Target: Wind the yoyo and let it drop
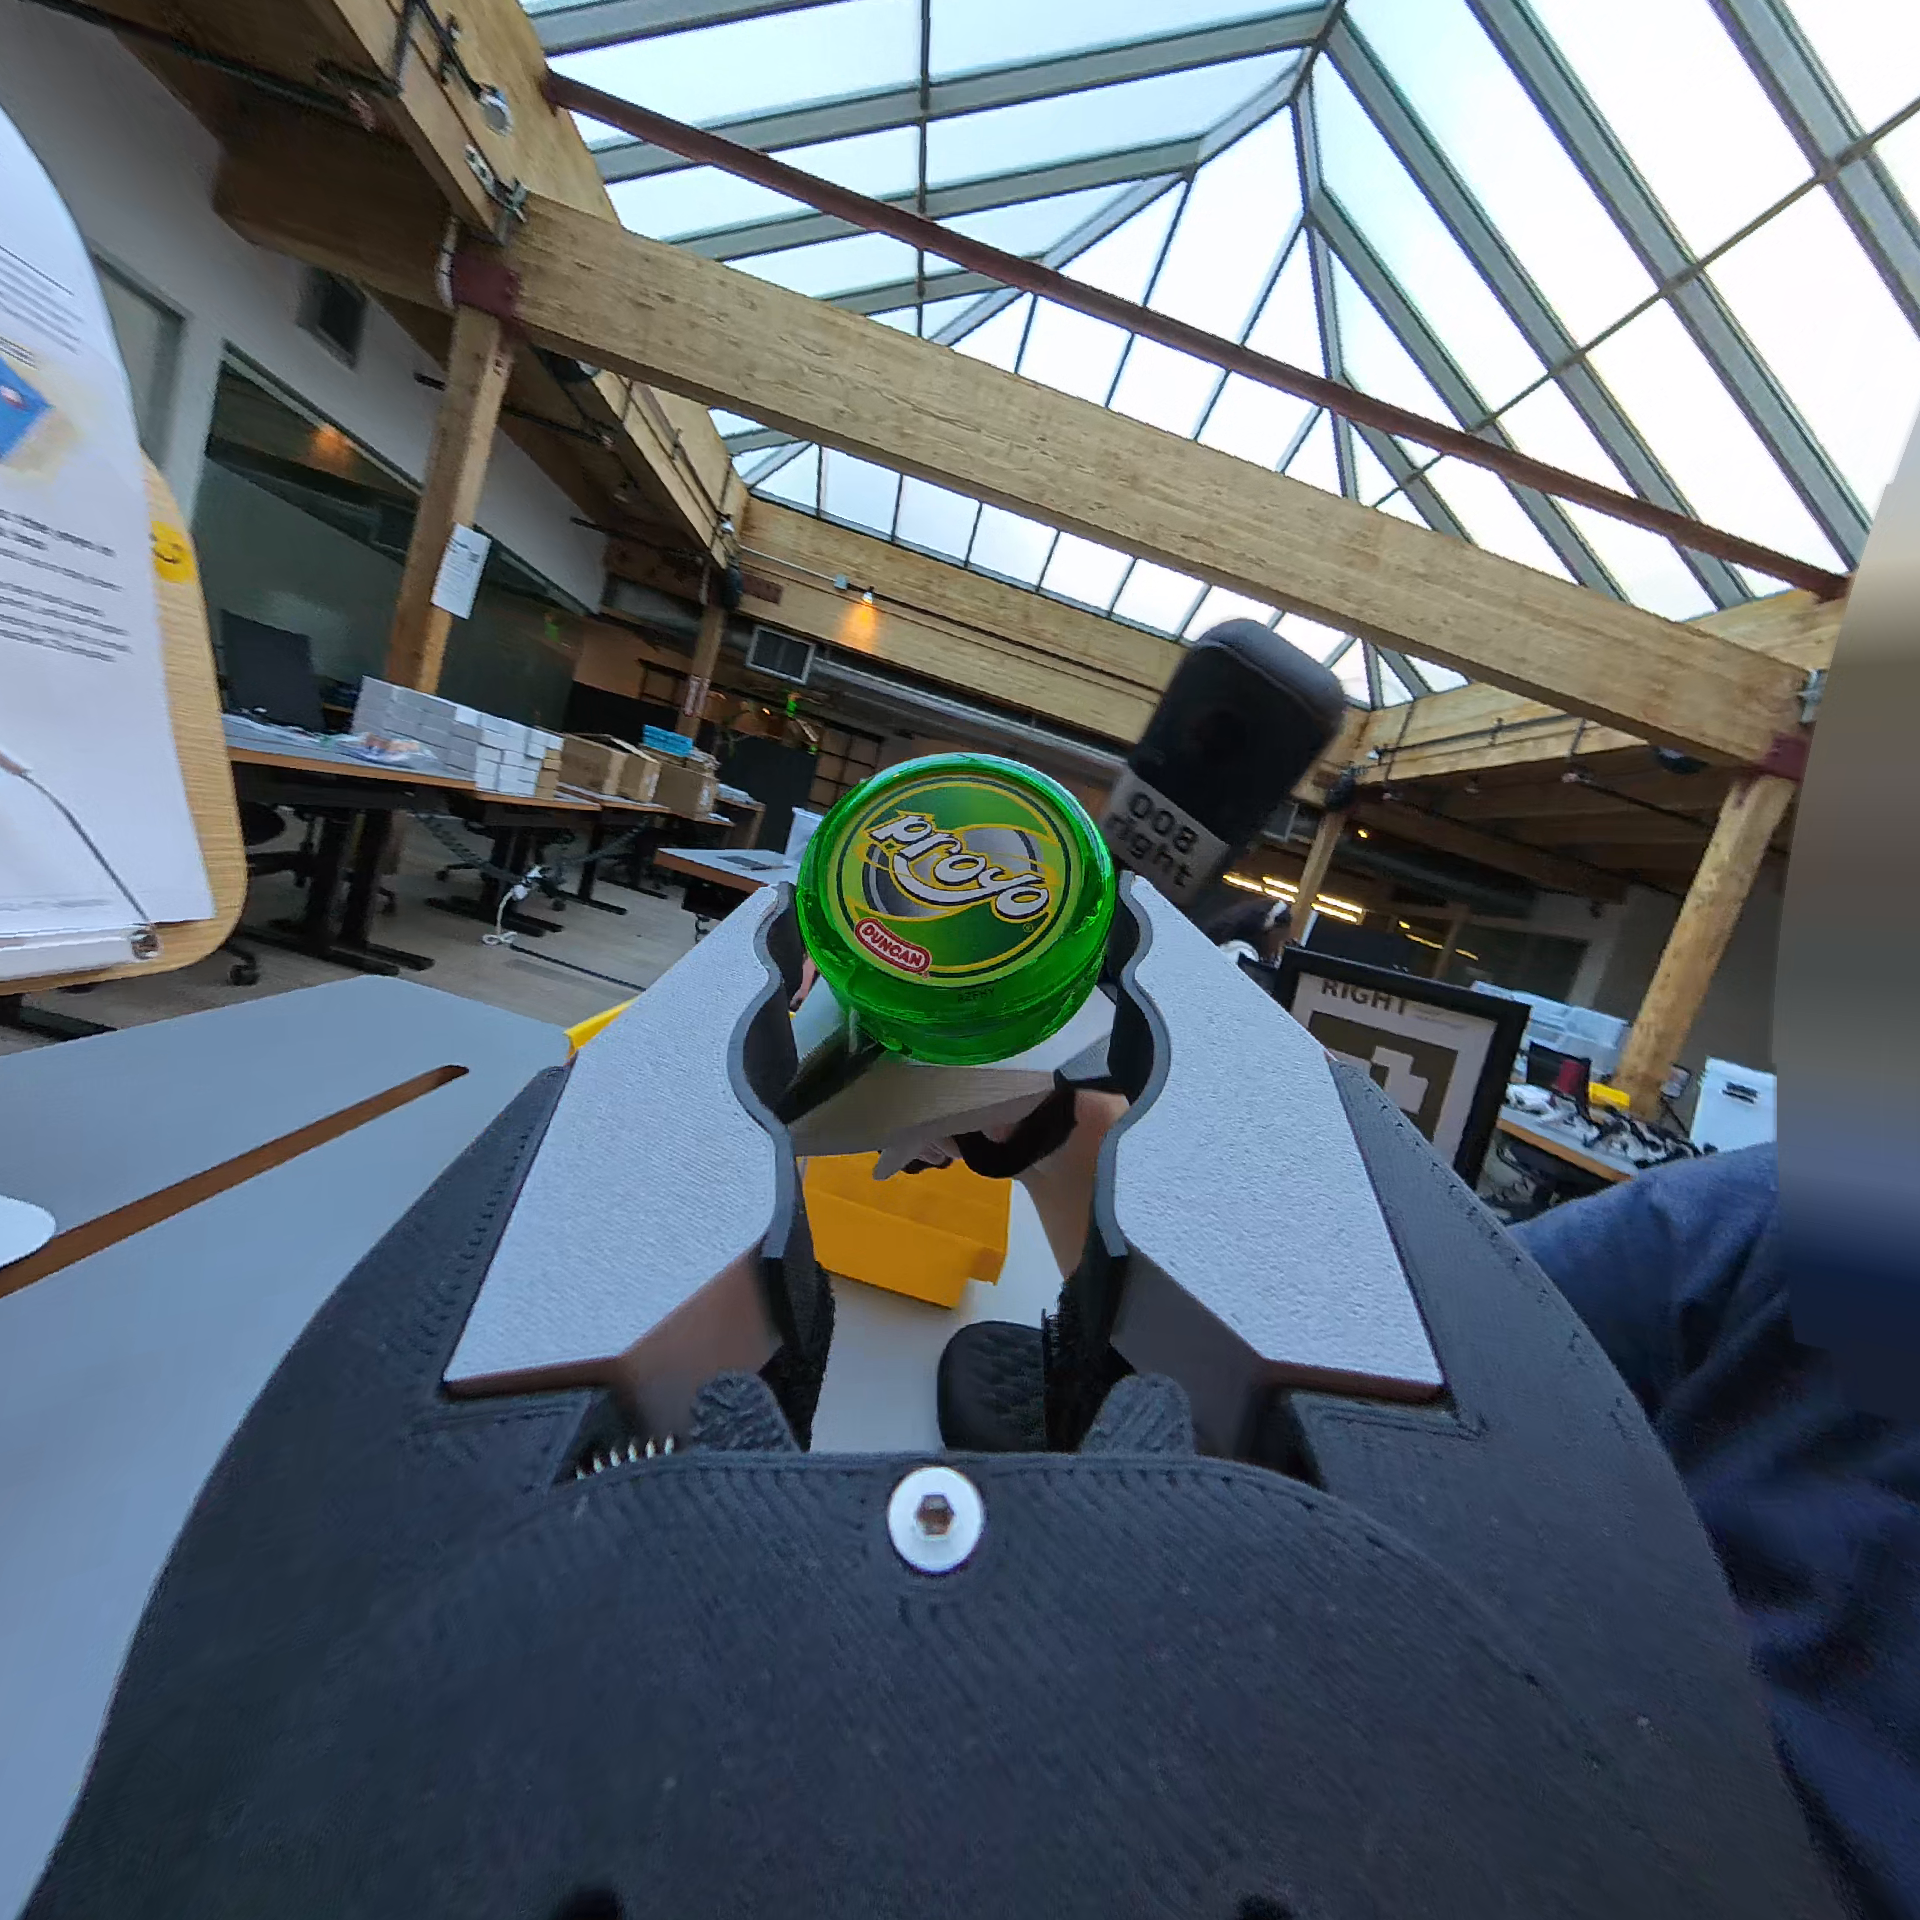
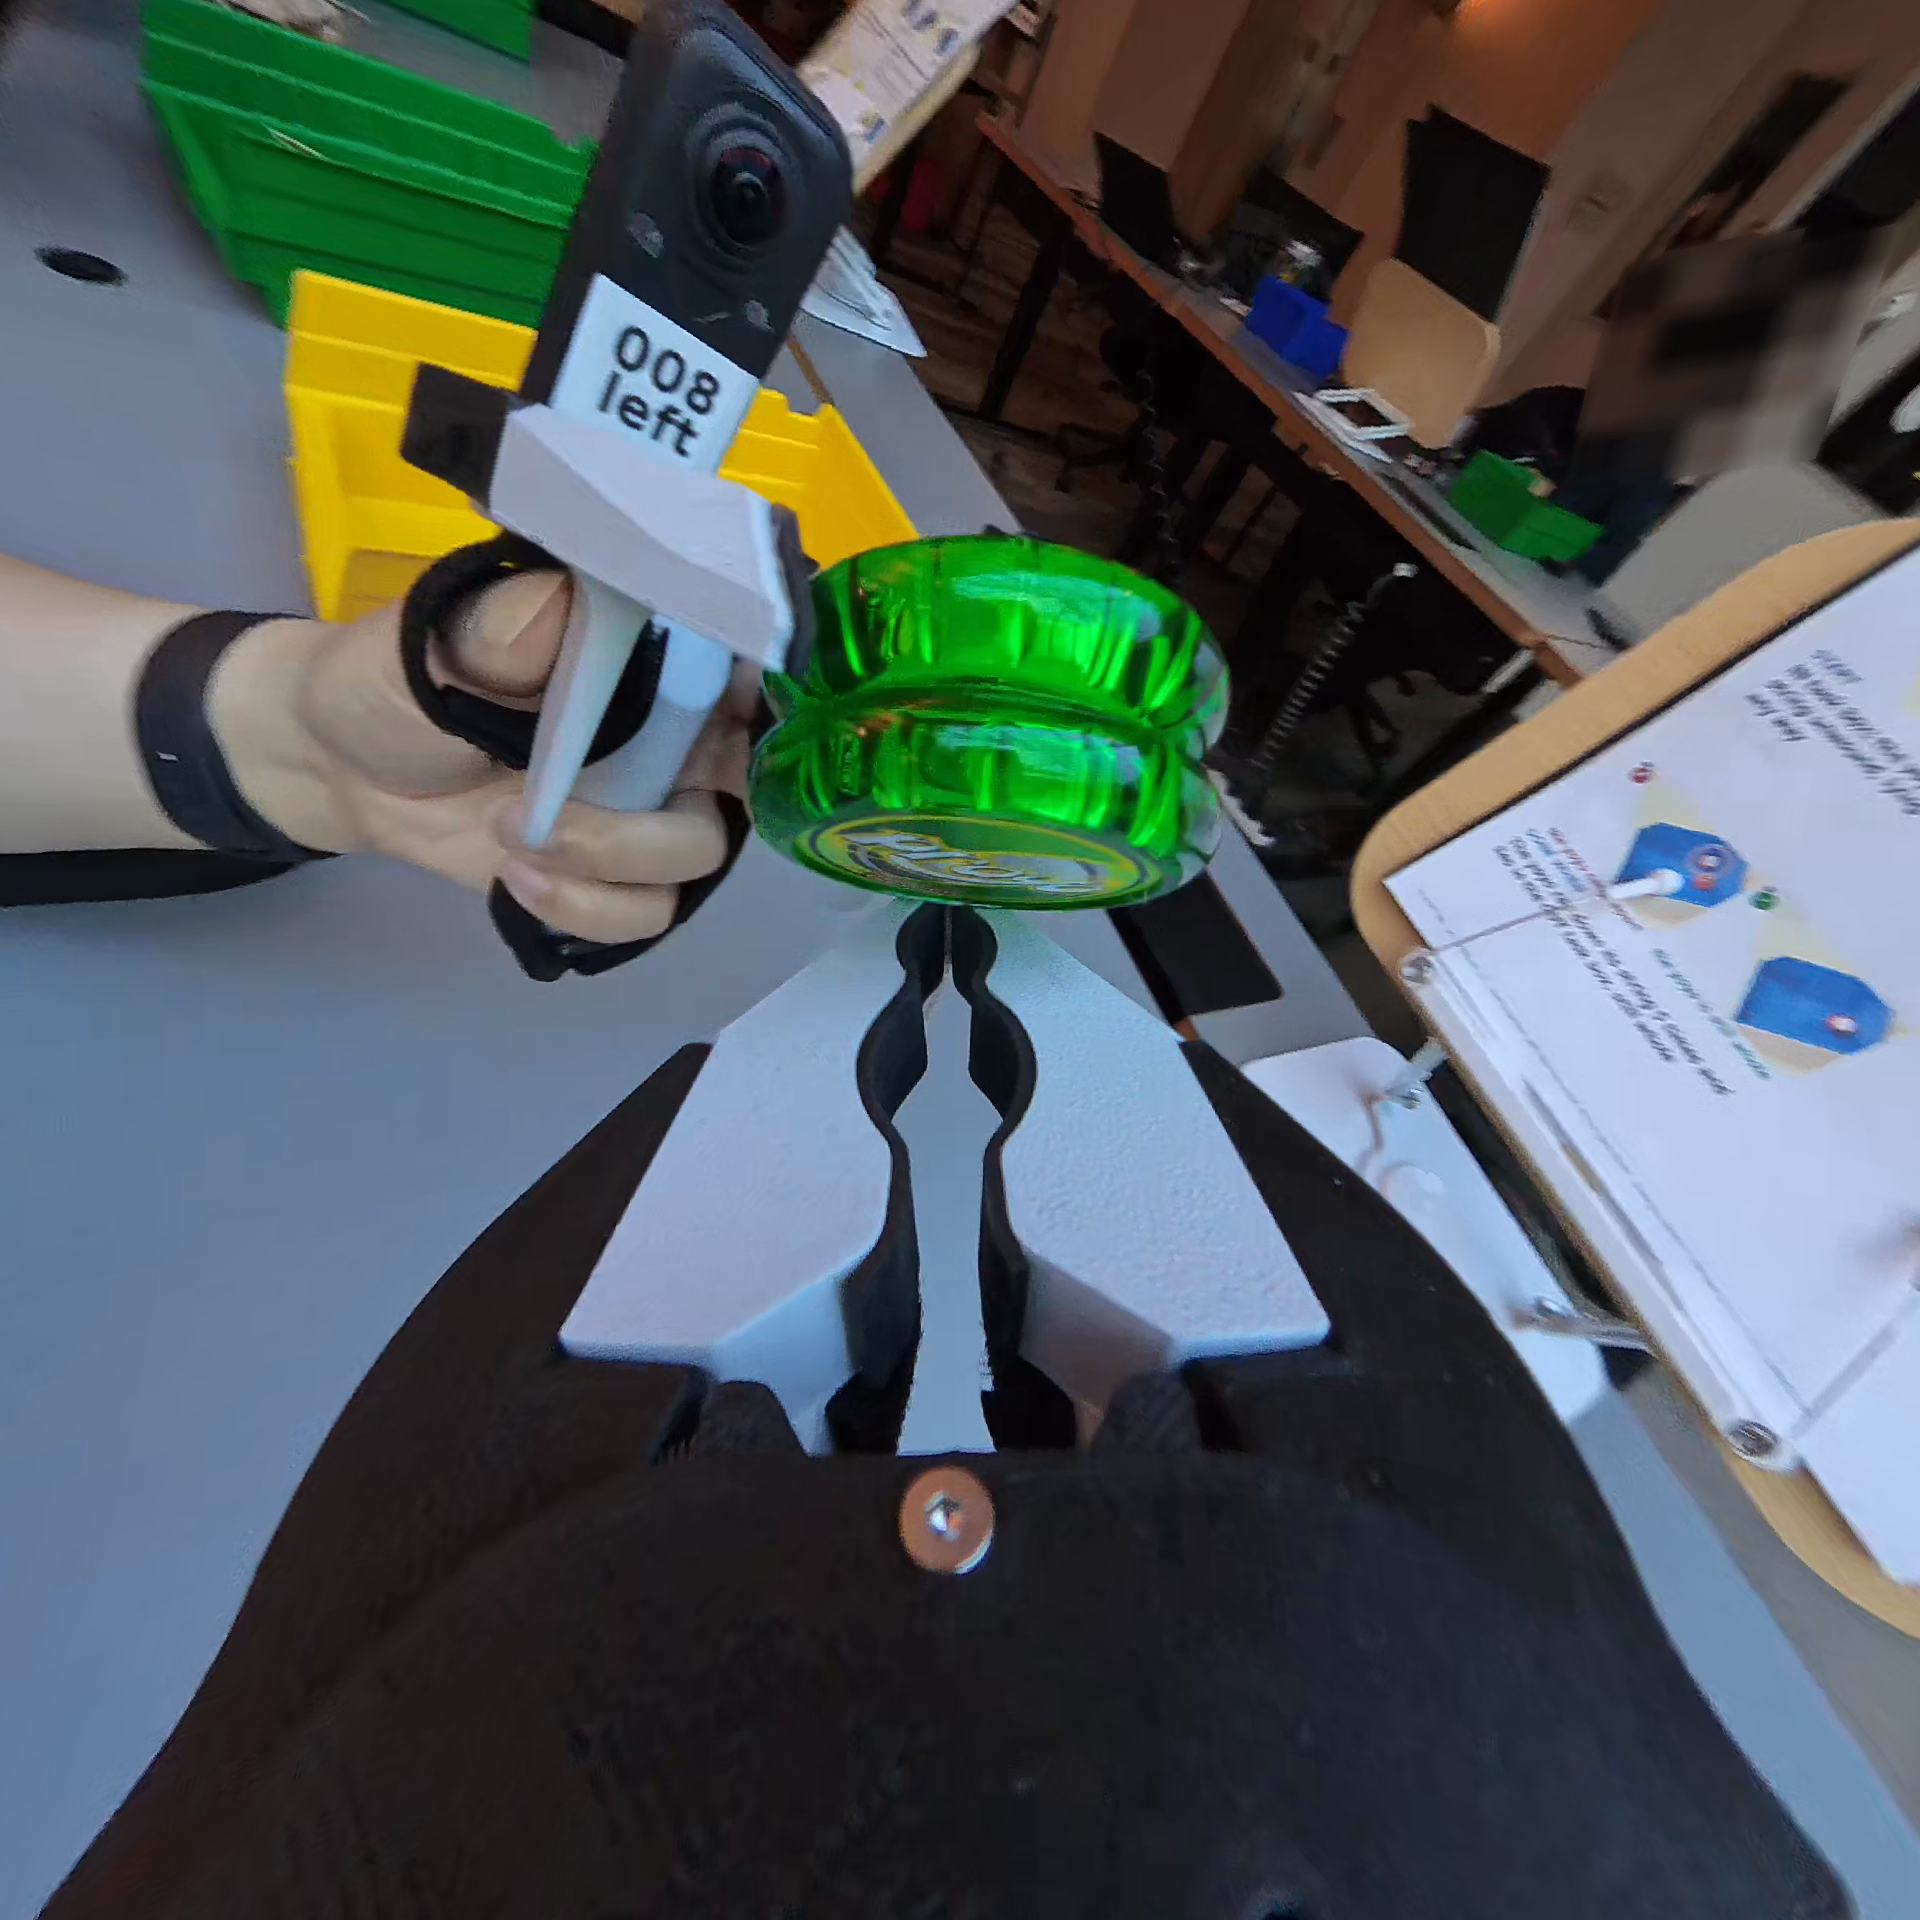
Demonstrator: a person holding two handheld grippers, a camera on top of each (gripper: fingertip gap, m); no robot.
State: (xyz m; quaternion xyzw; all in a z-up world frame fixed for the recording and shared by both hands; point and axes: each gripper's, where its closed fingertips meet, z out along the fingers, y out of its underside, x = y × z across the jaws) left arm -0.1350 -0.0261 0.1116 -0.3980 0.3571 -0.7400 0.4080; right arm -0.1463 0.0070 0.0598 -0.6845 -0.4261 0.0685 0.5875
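Both raised: left hand-held gripper point(image 1: 954, 935) clamps yoyo point(image 1: 954, 909).

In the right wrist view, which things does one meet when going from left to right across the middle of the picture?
Hand → left gripper → yoyo → board with paper sheets.
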